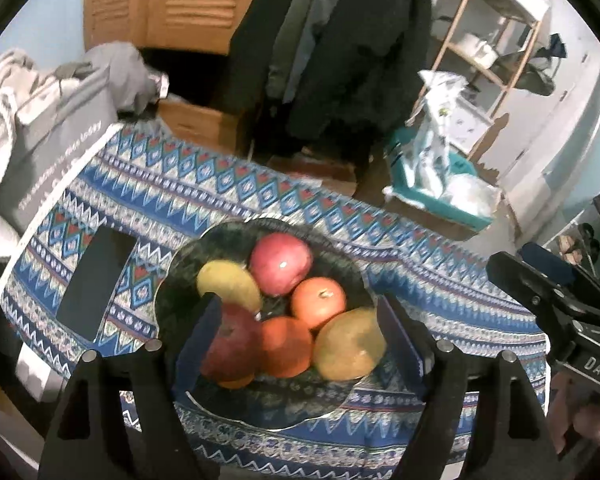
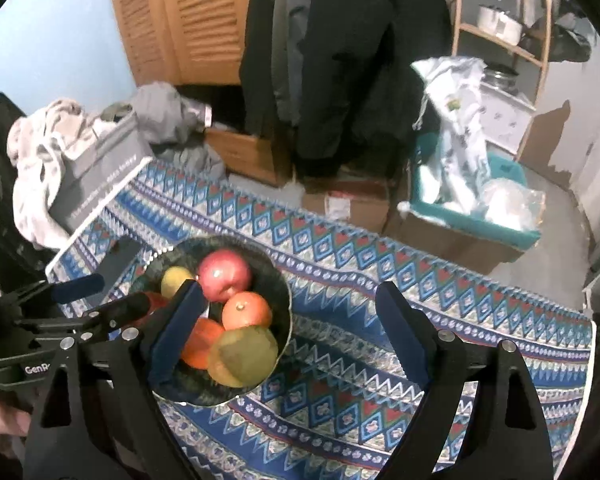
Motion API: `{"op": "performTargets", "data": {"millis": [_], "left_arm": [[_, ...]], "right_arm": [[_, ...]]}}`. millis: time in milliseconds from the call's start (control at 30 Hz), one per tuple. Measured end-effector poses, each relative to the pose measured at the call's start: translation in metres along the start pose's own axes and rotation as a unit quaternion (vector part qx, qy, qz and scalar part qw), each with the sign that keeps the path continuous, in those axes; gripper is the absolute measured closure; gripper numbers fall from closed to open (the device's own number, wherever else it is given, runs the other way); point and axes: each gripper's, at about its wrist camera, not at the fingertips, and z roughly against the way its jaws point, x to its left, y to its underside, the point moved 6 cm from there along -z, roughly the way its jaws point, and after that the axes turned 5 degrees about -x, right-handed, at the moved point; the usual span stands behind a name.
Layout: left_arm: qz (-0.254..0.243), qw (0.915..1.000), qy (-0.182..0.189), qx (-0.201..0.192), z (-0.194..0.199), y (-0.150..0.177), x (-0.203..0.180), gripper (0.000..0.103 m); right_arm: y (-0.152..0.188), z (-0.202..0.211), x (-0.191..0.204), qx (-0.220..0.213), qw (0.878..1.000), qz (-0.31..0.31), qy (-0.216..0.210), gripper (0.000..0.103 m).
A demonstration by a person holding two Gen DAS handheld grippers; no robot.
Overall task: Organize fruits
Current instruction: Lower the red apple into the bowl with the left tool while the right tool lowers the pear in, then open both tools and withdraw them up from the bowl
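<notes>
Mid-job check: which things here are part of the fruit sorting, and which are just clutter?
Job: dark bowl, red apples, oranges, yellow-green fruits, open left gripper.
Clutter: black phone, grey box, teal bin.

Glossy dark bowl [image 1: 180,264] sits on woven patterned tablecloth [image 1: 440,280].

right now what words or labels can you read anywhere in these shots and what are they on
"DAS" on the right gripper body, at the right edge of the left wrist view.
"GenR", cut off by the near fingers, on the left gripper body in the right wrist view.
White lettering along the grey bag at the table's far left: too blurred to read in either view.
Nothing readable on the bowl or fruits.
</notes>
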Motion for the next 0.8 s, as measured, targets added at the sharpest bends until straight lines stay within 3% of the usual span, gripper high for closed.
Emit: {"op": "performTargets", "data": {"millis": [333,700,800], "left_arm": [[-0.025,0.9983,0.024,-0.047,0.034,-0.021,-0.037,0.016],[-0.042,0.9951,0.034,-0.083,0.059,-0.038,-0.061,0.014],[-0.054,0.9931,0.034,-0.098,0.068,-0.042,-0.07,0.009]], "right_arm": [[-0.017,0.044,-0.022,-0.051,0.998,-0.02,0.022,0.016],[-0.03,0.098,-0.063,-0.117,0.989,-0.044,0.081,0.016],[-0.03,0.11,-0.074,-0.13,0.985,-0.048,0.1,0.016]]}}
